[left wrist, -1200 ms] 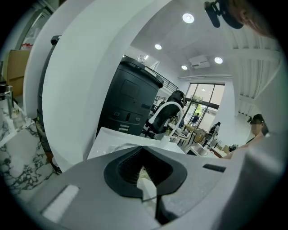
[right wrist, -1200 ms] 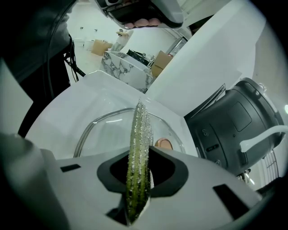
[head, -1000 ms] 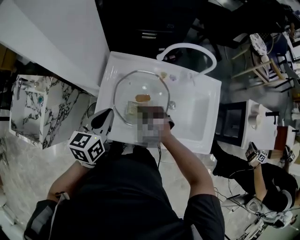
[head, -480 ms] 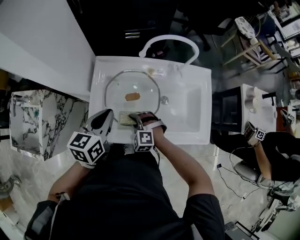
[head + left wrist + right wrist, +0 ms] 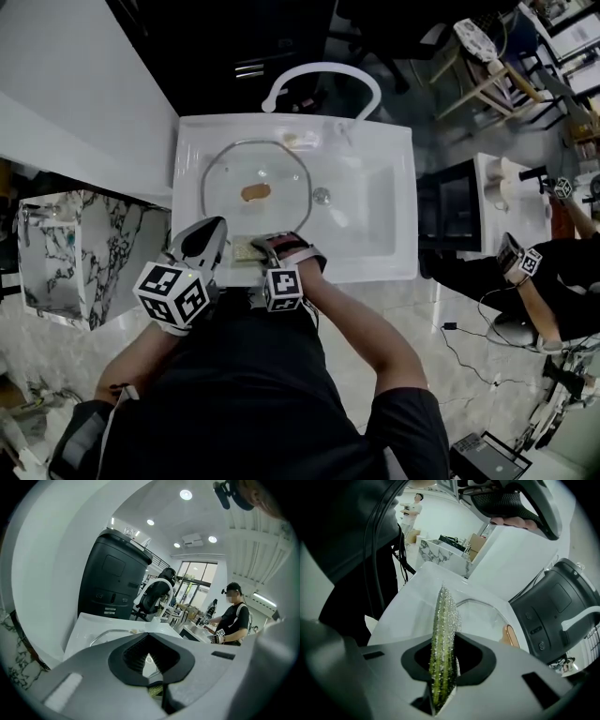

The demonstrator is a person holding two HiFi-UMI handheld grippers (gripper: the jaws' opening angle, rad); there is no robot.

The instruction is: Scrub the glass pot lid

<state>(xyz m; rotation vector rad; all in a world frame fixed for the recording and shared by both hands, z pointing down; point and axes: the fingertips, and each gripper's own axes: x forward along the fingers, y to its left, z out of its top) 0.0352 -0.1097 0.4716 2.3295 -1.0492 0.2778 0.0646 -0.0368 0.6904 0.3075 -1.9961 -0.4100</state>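
The glass pot lid (image 5: 272, 169), with a metal rim and a copper-coloured handle (image 5: 255, 192), lies flat in the left half of the white sink (image 5: 384, 202). My left gripper (image 5: 214, 230) is at the lid's near-left rim; its jaws are shut and seem to pinch that rim (image 5: 108, 632). My right gripper (image 5: 267, 246) is at the sink's near edge, shut on a soapy yellow-green sponge (image 5: 443, 648) that stands edge-on between its jaws. The sponge (image 5: 246, 249) sits at the lid's near rim. The right gripper view shows the lid (image 5: 483, 616) ahead, and its handle (image 5: 508, 637).
A white arched faucet (image 5: 323, 75) rises behind the sink, and the drain (image 5: 322, 196) is beside the lid. A small pale item (image 5: 300, 141) rests on the sink's back ledge. A marble-patterned cabinet (image 5: 66, 248) stands left. Another person (image 5: 548, 277) with grippers is at the right.
The right gripper drew the sponge back from the lid's middle toward its near rim. The left gripper stayed put. The head view shifted slightly.
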